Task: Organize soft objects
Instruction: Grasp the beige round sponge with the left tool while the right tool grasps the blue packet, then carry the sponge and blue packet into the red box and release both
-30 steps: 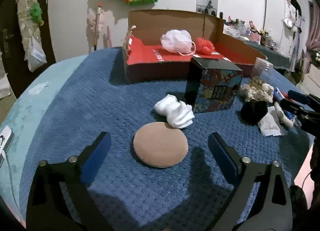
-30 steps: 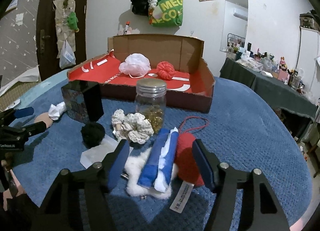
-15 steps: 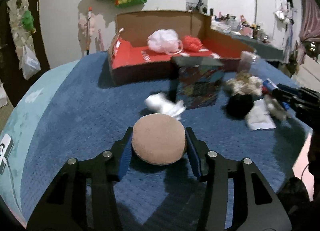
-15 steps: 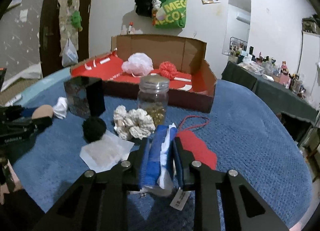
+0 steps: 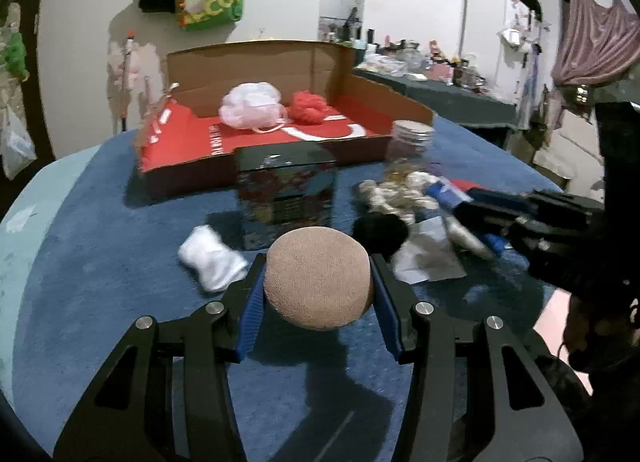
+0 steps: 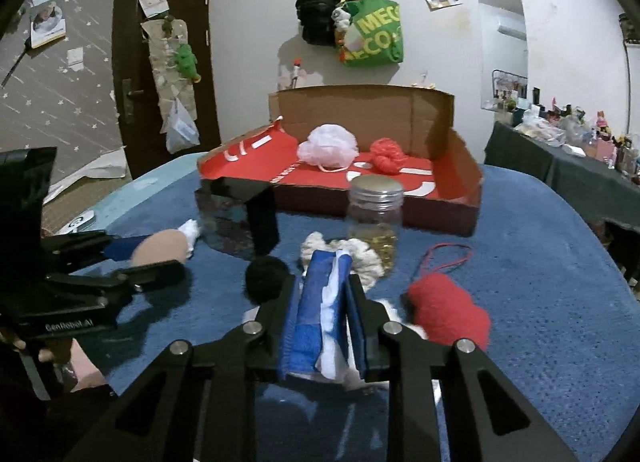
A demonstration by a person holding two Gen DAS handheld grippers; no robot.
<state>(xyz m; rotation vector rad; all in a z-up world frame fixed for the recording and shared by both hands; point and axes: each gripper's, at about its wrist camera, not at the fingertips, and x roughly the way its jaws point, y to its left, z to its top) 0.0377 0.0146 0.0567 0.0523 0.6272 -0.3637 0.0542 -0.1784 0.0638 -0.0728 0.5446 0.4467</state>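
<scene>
The left gripper (image 5: 318, 292) pinches a round tan foam puff (image 5: 319, 276), lifted just before the black patterned box (image 5: 286, 192). Right of that box, the right gripper (image 6: 322, 304) squeezes a blue-and-white folded cloth (image 6: 318, 318). Behind the box stands a red-lined cardboard tray (image 5: 360, 90).

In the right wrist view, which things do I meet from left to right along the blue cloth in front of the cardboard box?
Tan round pad held in the left gripper → black pompom → blue and white cloth held in the right gripper → red knitted piece.
</scene>
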